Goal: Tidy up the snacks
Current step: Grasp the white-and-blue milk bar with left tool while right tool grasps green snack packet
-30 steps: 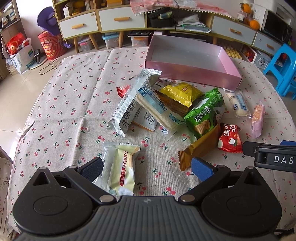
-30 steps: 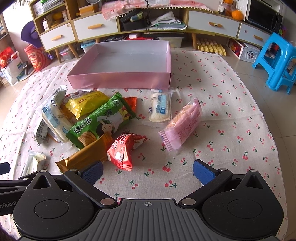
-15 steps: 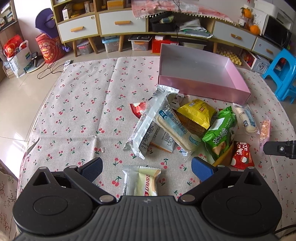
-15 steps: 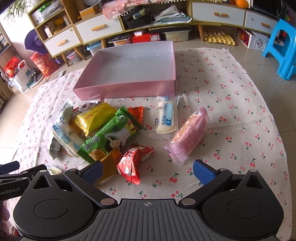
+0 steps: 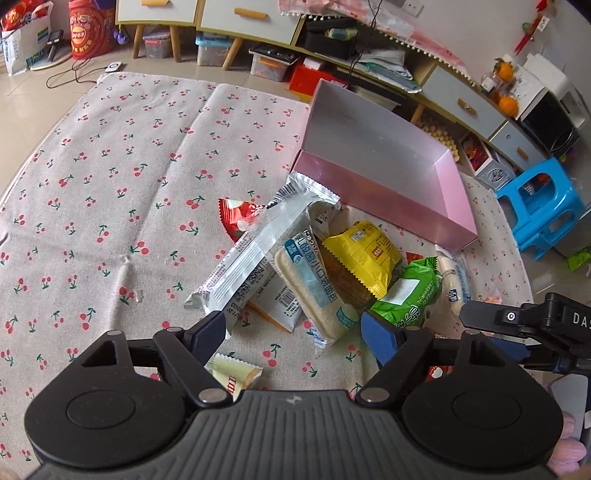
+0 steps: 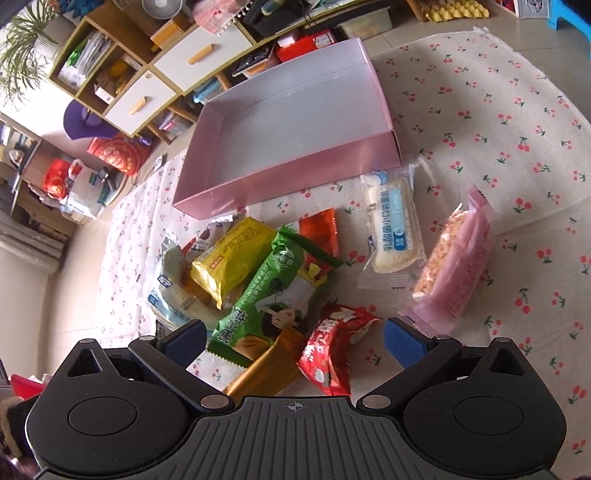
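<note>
A loose pile of snack packets lies on the cherry-print cloth in front of an empty pink box (image 5: 384, 206). My left gripper (image 5: 295, 334) hangs over the pile's near edge with its jaws closing. The end of a white-and-blue bread packet (image 5: 310, 280) lies between them, untouched. A pale green packet (image 5: 232, 376) lies under its left finger. My right gripper (image 6: 295, 341) is open above a green chip packet (image 6: 273, 291), a golden packet (image 6: 266, 369) and a red packet (image 6: 332, 347). A yellow packet (image 6: 232, 258) lies behind them.
A second bread packet (image 6: 393, 225) and a pink wafer packet (image 6: 454, 266) lie apart to the right. The right gripper's body (image 5: 517, 321) crosses the left wrist view. A drawer cabinet (image 5: 251, 18) and a blue stool (image 5: 543, 210) stand beyond the table.
My left gripper has shifted right from the pale green packet to the pile, and its jaws have narrowed. The right gripper has rolled and moved in over the green, golden and red packets.
</note>
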{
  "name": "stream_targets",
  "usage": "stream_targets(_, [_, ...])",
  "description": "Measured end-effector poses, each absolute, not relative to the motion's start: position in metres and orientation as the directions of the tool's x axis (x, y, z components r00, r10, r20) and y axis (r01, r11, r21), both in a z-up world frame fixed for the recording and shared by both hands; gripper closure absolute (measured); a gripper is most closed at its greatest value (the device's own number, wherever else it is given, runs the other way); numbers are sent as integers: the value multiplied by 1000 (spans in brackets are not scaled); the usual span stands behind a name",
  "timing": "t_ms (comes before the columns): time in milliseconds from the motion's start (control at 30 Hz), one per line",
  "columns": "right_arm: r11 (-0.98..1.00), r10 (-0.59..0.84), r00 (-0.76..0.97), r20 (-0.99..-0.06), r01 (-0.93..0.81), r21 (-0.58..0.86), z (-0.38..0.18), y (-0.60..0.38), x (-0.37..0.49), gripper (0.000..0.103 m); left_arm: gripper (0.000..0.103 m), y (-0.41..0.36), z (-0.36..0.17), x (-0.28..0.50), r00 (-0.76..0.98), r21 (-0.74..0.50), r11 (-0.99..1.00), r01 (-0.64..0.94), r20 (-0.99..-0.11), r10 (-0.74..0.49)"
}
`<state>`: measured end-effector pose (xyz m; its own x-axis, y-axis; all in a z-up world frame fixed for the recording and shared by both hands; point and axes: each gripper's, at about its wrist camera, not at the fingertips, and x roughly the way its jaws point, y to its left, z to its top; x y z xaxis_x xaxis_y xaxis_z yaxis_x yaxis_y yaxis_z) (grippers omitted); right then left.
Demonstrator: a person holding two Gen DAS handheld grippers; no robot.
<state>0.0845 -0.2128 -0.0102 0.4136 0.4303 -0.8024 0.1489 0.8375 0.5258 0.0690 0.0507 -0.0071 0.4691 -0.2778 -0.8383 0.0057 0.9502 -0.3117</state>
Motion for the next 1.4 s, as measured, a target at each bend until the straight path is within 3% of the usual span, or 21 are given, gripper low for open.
stream_targets(167, [790,500,394,-771,158,593,-20,-207,97,7,44,48,-13,79,458,-345,939,-3,-835,-305])
stream_targets(500, [764,510,389,-767,205,612,-33,-209,110,21,59,50,-32,90,445,-444,890,-101,-821,-358])
stream_targets(667, [732,526,387,-758,248,635,-43,-214,113,28,71,50,-35,92,469,-447,885,-130,-814,-342])
stream_targets(800, [724,532,373,-760,266,637,-51,-211,113,30,75,52,-35,92,479,-448,882,-148,-812,-333])
stream_targets(1133, [718,542,354,-762,277,639,-56,-210,110,53,81,52,-33,91,487,-427,895,-126,-813,-319])
stream_targets(1400, [711,545,378,-748,263,652,-43,-213,104,58,83,55,-26,89,491,-430,897,-100,-806,-332])
